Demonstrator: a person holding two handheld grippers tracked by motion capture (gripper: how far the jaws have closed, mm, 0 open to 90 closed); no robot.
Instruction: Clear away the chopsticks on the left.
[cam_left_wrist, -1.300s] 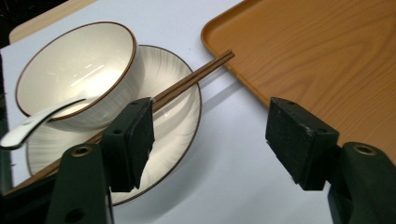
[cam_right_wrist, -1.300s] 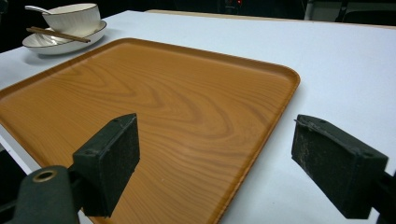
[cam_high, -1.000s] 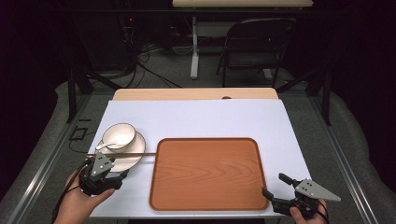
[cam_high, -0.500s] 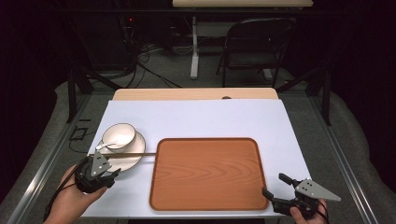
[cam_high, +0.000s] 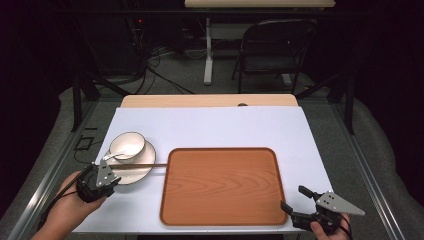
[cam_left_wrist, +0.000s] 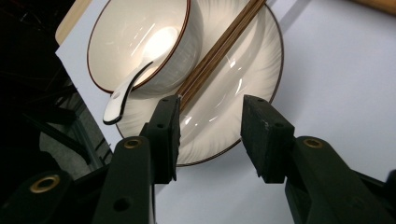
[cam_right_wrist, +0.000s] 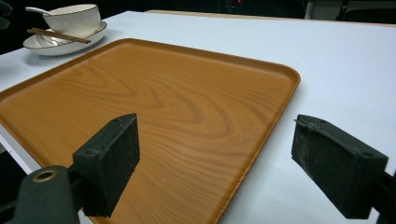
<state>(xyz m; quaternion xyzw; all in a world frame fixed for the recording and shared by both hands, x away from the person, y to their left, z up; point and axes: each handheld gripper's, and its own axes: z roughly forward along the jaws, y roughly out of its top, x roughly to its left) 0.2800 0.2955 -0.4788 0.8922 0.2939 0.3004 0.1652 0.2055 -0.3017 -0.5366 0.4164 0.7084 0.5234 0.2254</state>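
A white bowl (cam_high: 127, 145) with a spoon (cam_left_wrist: 126, 91) in it stands on a white plate (cam_high: 144, 173) at the table's left. A pair of brown chopsticks (cam_high: 142, 166) lies across the plate. My left gripper (cam_high: 111, 174) is at the plate's near rim. Its jaws have just been closing and are now half apart, with the rim (cam_left_wrist: 219, 154) between them and the pads touching nothing. The near end of the chopsticks (cam_left_wrist: 219, 49) is by one jaw tip. My right gripper (cam_high: 294, 198) stands wide open at the near right corner of the wooden tray (cam_high: 222, 185).
The tray (cam_right_wrist: 163, 107) lies empty in the middle of the white tabletop (cam_high: 210, 127). Beyond the table's far edge stand a folding chair (cam_high: 275, 50) and a desk leg, with cables on the floor.
The left hand has shifted a little to the left along the plate's near rim. The right gripper has stayed where it was.
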